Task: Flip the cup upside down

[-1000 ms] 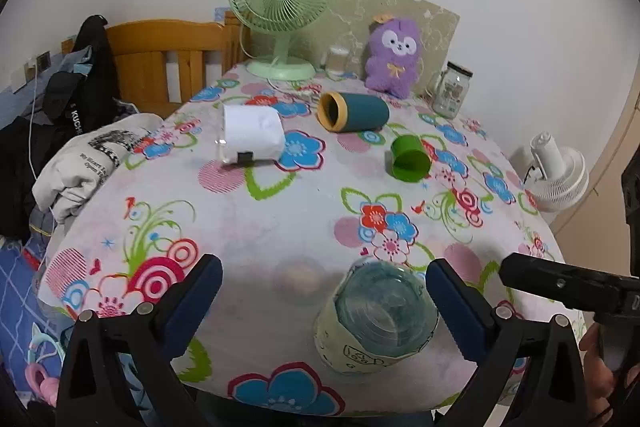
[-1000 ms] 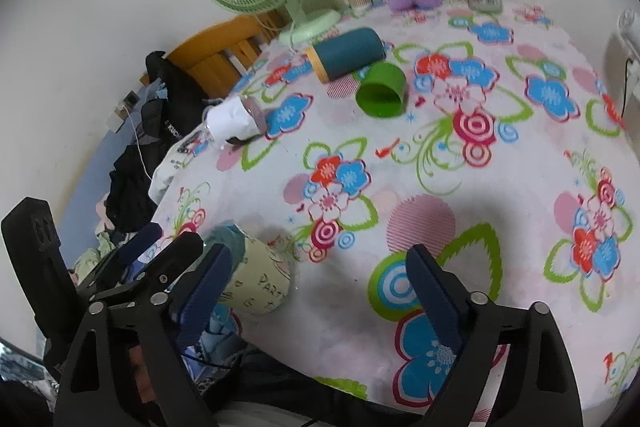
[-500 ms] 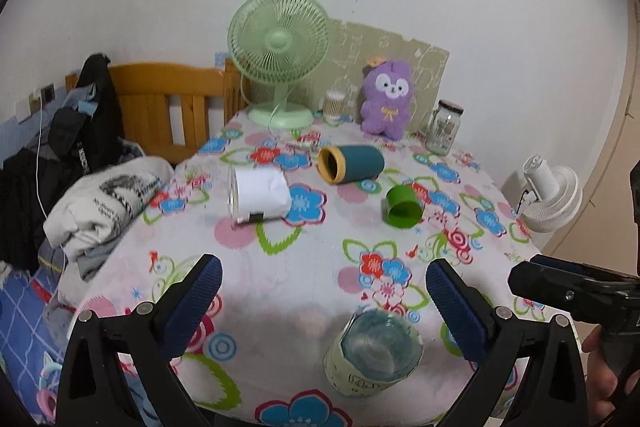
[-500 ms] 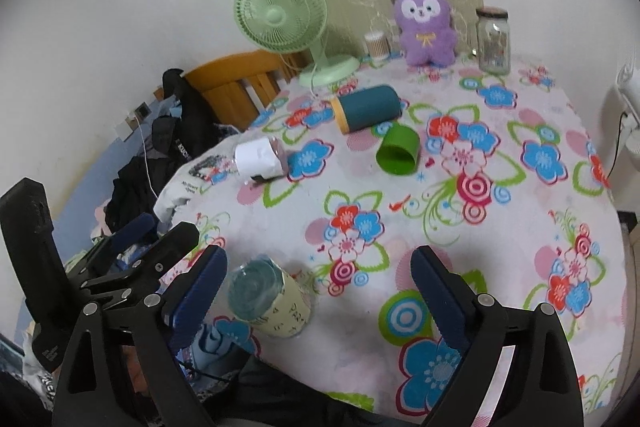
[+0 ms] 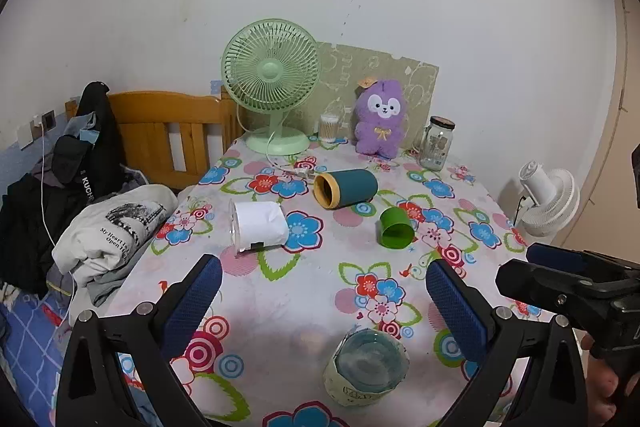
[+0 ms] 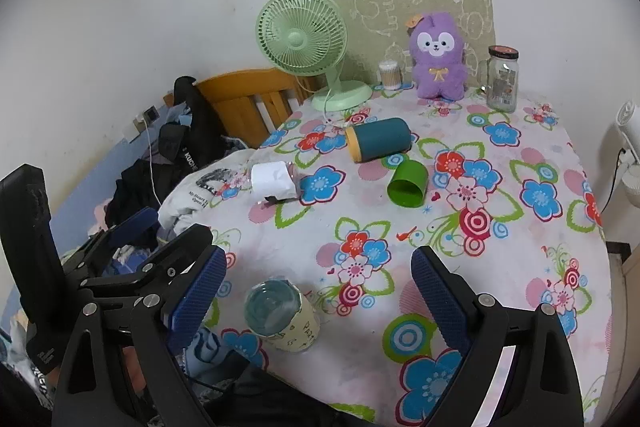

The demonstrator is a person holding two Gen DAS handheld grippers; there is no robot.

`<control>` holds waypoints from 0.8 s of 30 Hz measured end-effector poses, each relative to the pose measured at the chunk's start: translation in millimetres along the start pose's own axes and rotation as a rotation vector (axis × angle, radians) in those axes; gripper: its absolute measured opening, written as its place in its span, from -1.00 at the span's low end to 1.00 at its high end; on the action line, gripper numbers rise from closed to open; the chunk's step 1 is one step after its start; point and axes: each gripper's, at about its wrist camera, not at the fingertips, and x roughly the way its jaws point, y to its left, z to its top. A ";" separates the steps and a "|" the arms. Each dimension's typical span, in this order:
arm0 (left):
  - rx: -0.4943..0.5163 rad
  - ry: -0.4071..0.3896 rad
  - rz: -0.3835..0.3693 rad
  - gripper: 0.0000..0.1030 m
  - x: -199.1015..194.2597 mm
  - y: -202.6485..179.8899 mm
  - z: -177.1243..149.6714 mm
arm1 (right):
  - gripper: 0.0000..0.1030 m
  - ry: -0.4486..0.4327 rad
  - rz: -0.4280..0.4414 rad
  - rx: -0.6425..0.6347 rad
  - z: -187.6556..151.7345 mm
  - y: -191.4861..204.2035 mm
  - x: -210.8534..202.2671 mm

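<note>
A clear glass cup with a pale yellow paper sleeve (image 5: 365,371) stands upside down, base up, near the table's front edge; it also shows in the right wrist view (image 6: 282,315). My left gripper (image 5: 324,307) is open and empty, above and behind the cup. My right gripper (image 6: 316,295) is open and empty, to the right of the cup. Three more cups lie on their sides farther back: a white-wrapped one (image 5: 258,227), a teal one with a yellow rim (image 5: 346,187) and a green one (image 5: 396,233).
A floral cloth covers the table (image 5: 312,291). At the back stand a green fan (image 5: 272,83), a purple plush (image 5: 380,117), a cotton-swab pot (image 5: 329,127) and a glass jar (image 5: 437,143). A wooden bed frame and clothes (image 5: 108,227) are left; a white fan (image 5: 548,199) is right.
Both grippers have drawn back and up from the table, so the upside-down cup now sits lower and smaller in both views. The cup has not moved.
</note>
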 end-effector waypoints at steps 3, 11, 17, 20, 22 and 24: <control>-0.002 0.003 0.001 1.00 -2.2 -1.3 -0.7 | 0.85 0.001 -0.002 0.002 0.2 -0.4 0.6; -0.002 0.018 0.002 1.00 0.3 -0.1 -2.6 | 0.85 0.009 -0.003 0.005 1.0 -1.4 2.3; -0.002 0.019 0.002 1.00 1.1 -0.2 -2.9 | 0.85 0.011 -0.003 0.005 1.2 -1.4 3.8; -0.003 0.018 0.002 1.00 1.1 -0.2 -2.8 | 0.85 0.013 -0.004 0.005 1.2 -1.1 5.1; -0.003 0.018 0.002 1.00 1.2 -0.1 -2.7 | 0.85 0.011 -0.002 0.004 1.3 -1.0 5.3; -0.005 0.018 0.001 1.00 0.9 0.5 -3.4 | 0.85 0.012 -0.004 0.005 1.4 -1.1 5.8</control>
